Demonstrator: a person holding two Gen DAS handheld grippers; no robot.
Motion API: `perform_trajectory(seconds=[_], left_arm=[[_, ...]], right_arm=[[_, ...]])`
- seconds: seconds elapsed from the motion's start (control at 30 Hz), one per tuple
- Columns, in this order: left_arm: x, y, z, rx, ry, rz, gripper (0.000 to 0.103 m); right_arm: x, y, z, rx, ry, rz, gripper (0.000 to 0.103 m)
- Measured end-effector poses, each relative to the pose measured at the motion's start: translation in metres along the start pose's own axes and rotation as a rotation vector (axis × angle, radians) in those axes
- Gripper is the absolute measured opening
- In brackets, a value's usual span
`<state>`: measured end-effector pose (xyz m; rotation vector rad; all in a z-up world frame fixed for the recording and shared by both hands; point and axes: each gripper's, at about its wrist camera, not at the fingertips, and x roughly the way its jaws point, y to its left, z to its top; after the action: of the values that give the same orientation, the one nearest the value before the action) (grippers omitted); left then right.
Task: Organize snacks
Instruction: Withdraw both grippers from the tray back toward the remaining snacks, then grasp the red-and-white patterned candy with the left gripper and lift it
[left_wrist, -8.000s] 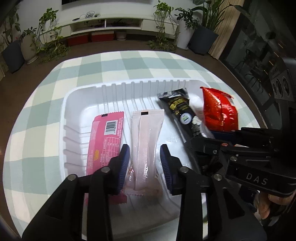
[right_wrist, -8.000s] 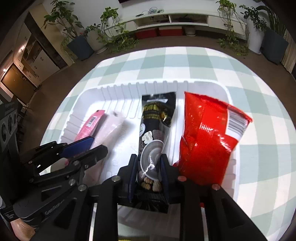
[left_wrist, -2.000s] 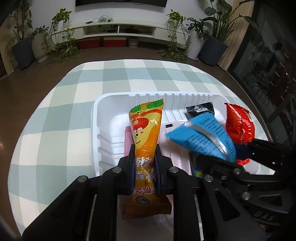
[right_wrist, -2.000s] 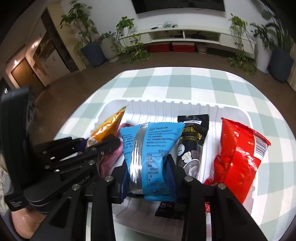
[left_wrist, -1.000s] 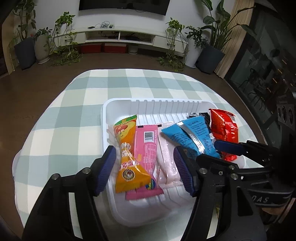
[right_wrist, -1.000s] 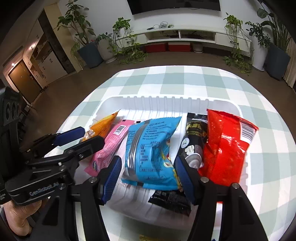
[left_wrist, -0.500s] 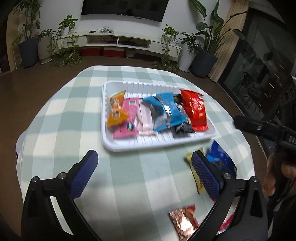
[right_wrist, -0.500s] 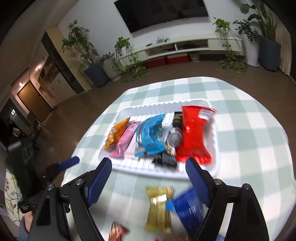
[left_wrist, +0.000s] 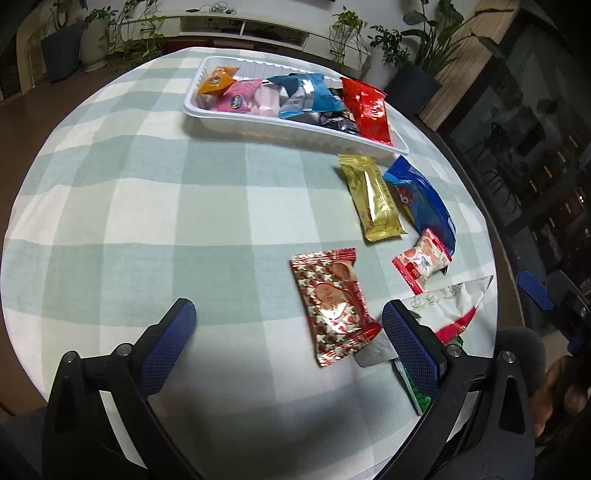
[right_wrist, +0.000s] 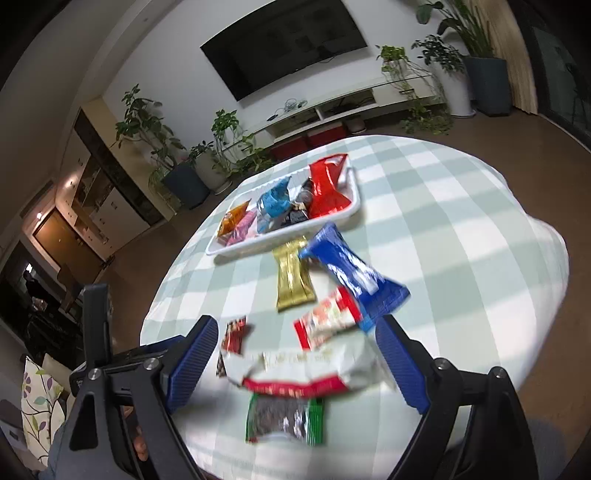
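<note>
A white tray (left_wrist: 258, 123) at the far side of the checked table holds orange, pink, light blue, black and red packets; it also shows in the right wrist view (right_wrist: 351, 212). Loose on the cloth lie a gold bar (left_wrist: 375, 197), a dark blue bag (left_wrist: 424, 199), a small red-white packet (left_wrist: 421, 264), a red star-print packet (left_wrist: 334, 301) and a white-red-green bag (right_wrist: 295, 376). My left gripper (left_wrist: 288, 349) is open and empty, just left of the star-print packet. My right gripper (right_wrist: 295, 362) is open and empty above the white-red-green bag.
The round table with the green-white checked cloth (left_wrist: 147, 184) drops off at its edges on all sides. Potted plants (right_wrist: 184, 173) and a low TV bench (right_wrist: 332, 107) stand on the floor beyond. The other gripper's body (right_wrist: 96, 332) is at the left of the right wrist view.
Both grippers have drawn back from the tray toward the near side of the table. The loose packets now lie close in front of the open jaws.
</note>
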<state>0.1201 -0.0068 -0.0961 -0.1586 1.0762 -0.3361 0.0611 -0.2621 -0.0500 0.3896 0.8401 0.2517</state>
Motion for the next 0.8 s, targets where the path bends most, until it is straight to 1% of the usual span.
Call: perform_trajectory(seconds=[0.07,0.17,0.3,0.4,0.47,0.57,0.7,0.77,0.8], left_arm=[[0.001,-0.007,0.000,0.021,0.001,0.022,0.102],[0.009,-0.018,0.004,0.052,0.012,0.078,0.102],[0.022,-0.021,0.009,0.074,0.034,0.125,0.099],[0.026,-0.023,0.012,0.095,0.043,0.142,0.092],[0.031,-0.027,0.013,0.120,0.053,0.168,0.080],[0.033,-0.032,0.013,0.155,0.050,0.186,0.070],[0.035,-0.035,0.012,0.195,0.057,0.207,0.069],[0.038,-0.039,0.013,0.224,0.065,0.227,0.071],[0.038,-0.038,0.014,0.221,0.065,0.224,0.071]], right_arm=[[-0.003,0.002,-0.003,-0.011,-0.006,-0.002,0.089],[-0.006,0.004,-0.005,-0.022,-0.016,0.009,0.089],[-0.007,0.008,-0.008,-0.035,-0.020,0.024,0.089],[-0.005,0.009,-0.010,-0.040,-0.016,0.031,0.089],[-0.005,0.008,-0.011,-0.038,-0.015,0.029,0.089],[-0.006,0.009,-0.012,-0.040,-0.016,0.029,0.089],[-0.004,0.008,-0.013,-0.045,-0.015,0.018,0.089],[-0.004,0.009,-0.014,-0.041,-0.011,0.022,0.089],[-0.004,0.009,-0.014,-0.039,-0.009,0.023,0.089]])
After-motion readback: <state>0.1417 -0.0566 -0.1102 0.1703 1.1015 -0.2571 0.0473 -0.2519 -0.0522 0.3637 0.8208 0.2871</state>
